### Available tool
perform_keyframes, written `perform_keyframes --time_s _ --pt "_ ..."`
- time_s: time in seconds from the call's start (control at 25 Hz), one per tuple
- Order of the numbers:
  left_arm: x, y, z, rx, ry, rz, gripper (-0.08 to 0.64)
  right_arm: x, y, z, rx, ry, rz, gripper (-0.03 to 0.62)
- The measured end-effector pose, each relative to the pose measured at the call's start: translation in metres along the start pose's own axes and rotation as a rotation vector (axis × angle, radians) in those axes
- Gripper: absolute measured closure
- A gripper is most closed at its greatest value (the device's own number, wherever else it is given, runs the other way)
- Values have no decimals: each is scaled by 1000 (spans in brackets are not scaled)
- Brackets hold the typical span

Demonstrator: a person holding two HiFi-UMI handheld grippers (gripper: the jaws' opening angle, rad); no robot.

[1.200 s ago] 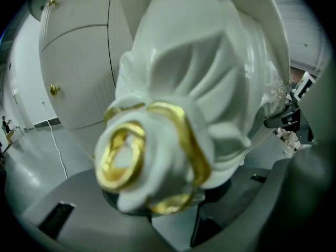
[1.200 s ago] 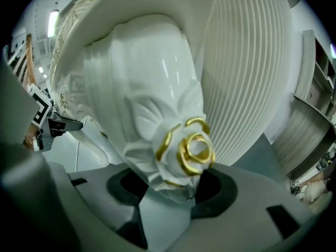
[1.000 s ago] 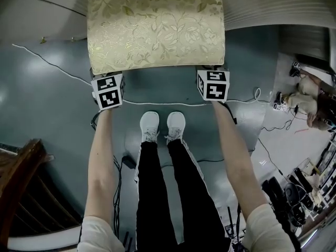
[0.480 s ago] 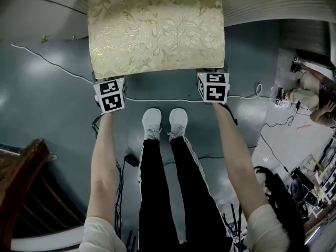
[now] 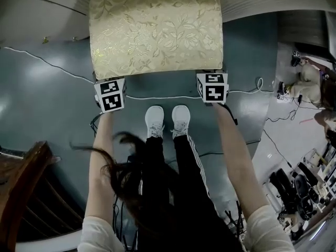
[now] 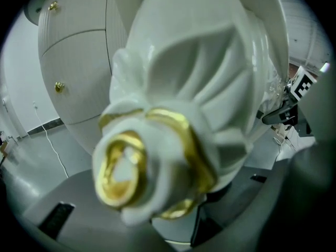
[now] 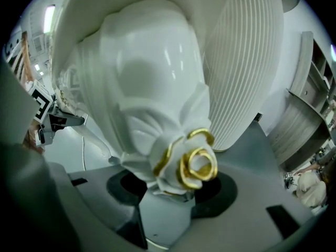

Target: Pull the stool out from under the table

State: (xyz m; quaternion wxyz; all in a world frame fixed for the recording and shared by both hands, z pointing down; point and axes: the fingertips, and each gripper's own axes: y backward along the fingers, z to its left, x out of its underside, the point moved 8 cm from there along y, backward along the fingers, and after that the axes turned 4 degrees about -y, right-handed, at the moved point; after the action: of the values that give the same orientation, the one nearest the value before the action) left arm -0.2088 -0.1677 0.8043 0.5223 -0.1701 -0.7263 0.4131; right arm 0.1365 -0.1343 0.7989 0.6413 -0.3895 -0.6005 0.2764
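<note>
While the head view looks straight down, the stool (image 5: 155,30) sits top centre of the frame with its gold floral cushion nearly all in sight, far edge right up at the frame's top edge between the white fronts of the table (image 5: 42,20). Can't tell if any of it is under the table. The left gripper (image 5: 108,88) is at the cushion's lower left corner and the right gripper (image 5: 211,80) at the lower right corner, both tucked just under the seat edge. In the left gripper view the jaws are clamped on a white carved leg (image 6: 189,88) with a gold scroll (image 6: 123,172) on it, filling most of the frame, and a ribbed white drawer front with a small gold knob (image 6: 59,86) sits behind. Same deal in the right gripper view: jaws closed round the other carved leg (image 7: 152,98), gold curl (image 7: 198,164) right between them. White sneakers (image 5: 167,119) stand on the grey floor (image 5: 42,109) just below the stool, between the forearms, and a white cable (image 5: 52,67) runs across the floor.
</note>
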Motion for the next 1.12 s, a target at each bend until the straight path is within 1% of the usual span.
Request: perform_keyframes --time_s 0.08,0.24,0.52,0.8,1.12 --pt "0 -4 -1 2 -3 -9 340 0 -2 -1 2 11 2 370" --pt "5 -10 -9 -14 19 -26 339 -3 -10 -9 -5 61 1 368" --pt "6 -7 -14 -41 51 -36 340 -13 -13 -15 -18 92 -9 370" --pt "9 -7 -14 -33 34 -8 339 -8 -14 -14 -19 91 28 370" --pt "8 -8 -14 -22 35 5 339 -9 -13 -14 -13 91 46 369"
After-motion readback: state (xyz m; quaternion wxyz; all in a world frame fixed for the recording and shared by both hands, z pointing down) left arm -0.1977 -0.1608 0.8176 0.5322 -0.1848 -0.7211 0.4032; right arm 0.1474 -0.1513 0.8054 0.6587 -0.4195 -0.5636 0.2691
